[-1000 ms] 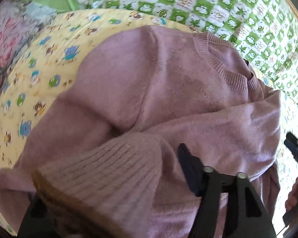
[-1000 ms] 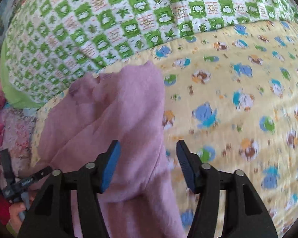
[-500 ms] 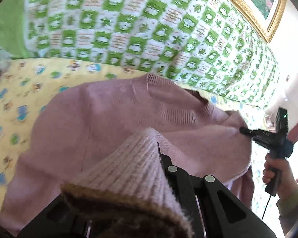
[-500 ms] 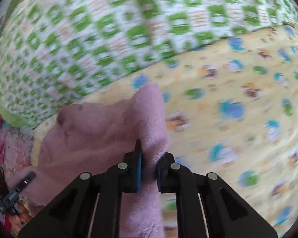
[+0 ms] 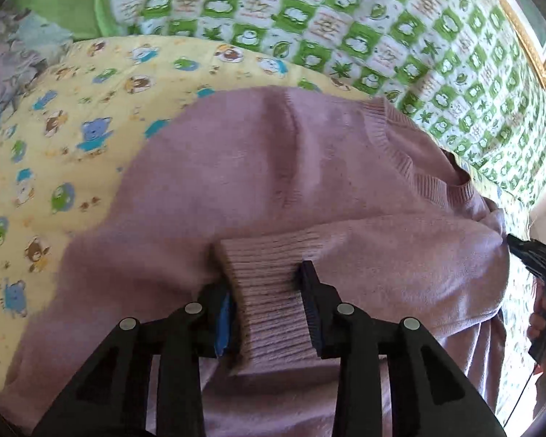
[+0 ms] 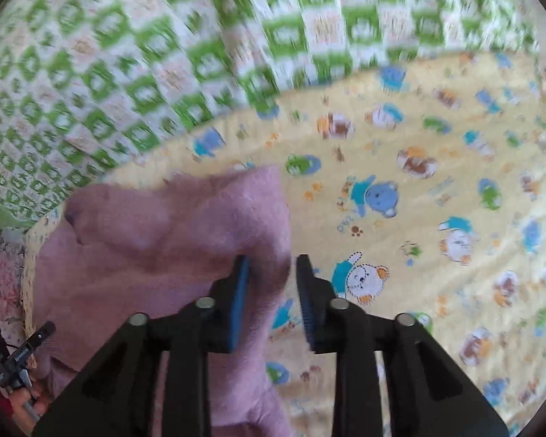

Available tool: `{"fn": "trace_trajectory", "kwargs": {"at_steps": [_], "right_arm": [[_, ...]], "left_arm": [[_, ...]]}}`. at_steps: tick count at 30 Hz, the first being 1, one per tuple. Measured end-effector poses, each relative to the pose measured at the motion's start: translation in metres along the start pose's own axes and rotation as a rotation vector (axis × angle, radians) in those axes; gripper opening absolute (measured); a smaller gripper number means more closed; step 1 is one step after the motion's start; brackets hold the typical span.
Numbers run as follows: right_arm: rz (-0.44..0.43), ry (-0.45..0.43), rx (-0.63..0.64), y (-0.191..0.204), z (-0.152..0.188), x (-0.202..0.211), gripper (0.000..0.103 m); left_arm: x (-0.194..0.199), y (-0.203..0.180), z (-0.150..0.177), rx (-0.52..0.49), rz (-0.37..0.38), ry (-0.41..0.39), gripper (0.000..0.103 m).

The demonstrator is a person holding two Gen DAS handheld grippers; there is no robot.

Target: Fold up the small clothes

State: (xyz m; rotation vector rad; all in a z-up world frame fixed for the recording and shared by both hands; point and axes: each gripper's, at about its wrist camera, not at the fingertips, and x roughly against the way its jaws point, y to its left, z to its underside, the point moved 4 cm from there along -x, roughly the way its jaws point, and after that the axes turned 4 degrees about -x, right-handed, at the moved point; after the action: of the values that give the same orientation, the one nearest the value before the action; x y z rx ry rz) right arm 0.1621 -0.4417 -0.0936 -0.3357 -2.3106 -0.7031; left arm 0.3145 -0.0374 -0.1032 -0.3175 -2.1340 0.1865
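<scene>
The yellow cartoon-print bed sheet carries the pink knit sweater, which lies spread across it with its ribbed neckline toward the green checked quilt behind. Half a second ago both pairs of fingers were pinched tight on the knit; now both are parting again.

The left gripper had the ribbed sleeve cuff raised close to its camera, and that cuff is now laid down across the sweater's chest. The cuff sits between the fingers, which stand narrowly apart and are opening; the blue pad on one side already shows a gap, so the hold looks released or nearly so.

The right gripper had clamped the sweater's edge on its side. Its fingers are also opening, narrowly spread, with the pink edge running between them but no longer squeezed. In the right wrist view the sweater fills the left part, with bare sheet to the right.

My reading is that one sleeve has just been folded inward and let go. The next step is likely the opposite sleeve or folding the body in half.
</scene>
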Motion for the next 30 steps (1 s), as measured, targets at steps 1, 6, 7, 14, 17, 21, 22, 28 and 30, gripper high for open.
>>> {"fn": "trace_trajectory", "kwargs": {"at_steps": [1, 6, 7, 14, 17, 21, 22, 28, 30], "right_arm": [[-0.042, -0.011, -0.003, 0.009, 0.005, 0.006, 0.039], [-0.197, 0.130, 0.102, 0.056, 0.055, -0.005, 0.039], [-0.165, 0.161, 0.106, 0.054, 0.060, -0.015, 0.039], [0.022, 0.180, -0.067, 0.000, 0.061, -0.021, 0.018], [-0.017, 0.140, -0.011, 0.018, 0.061, 0.002, 0.040], [-0.058, 0.094, 0.025, 0.045, 0.068, 0.026, 0.050], [-0.065, 0.094, 0.032, 0.053, 0.072, 0.029, 0.050], [-0.113, 0.119, 0.050, 0.086, 0.095, 0.037, 0.050], [-0.129, 0.133, 0.054, 0.095, 0.104, 0.039, 0.050]], "left_arm": [[-0.001, -0.001, 0.001, -0.007, 0.007, 0.007, 0.034], [-0.003, -0.022, 0.010, -0.110, -0.080, 0.023, 0.035], [-0.001, -0.019, 0.013, -0.122, -0.112, 0.032, 0.036], [0.022, -0.002, 0.016, -0.128, -0.143, 0.028, 0.033], [0.047, 0.006, 0.026, -0.074, -0.084, 0.014, 0.039], [0.079, 0.028, 0.055, 0.063, -0.006, 0.012, 0.052], [0.084, 0.031, 0.061, 0.085, 0.003, 0.012, 0.053], [0.114, 0.056, 0.108, 0.197, 0.046, 0.051, 0.069], [0.117, 0.062, 0.119, 0.239, 0.056, 0.064, 0.072]]}}
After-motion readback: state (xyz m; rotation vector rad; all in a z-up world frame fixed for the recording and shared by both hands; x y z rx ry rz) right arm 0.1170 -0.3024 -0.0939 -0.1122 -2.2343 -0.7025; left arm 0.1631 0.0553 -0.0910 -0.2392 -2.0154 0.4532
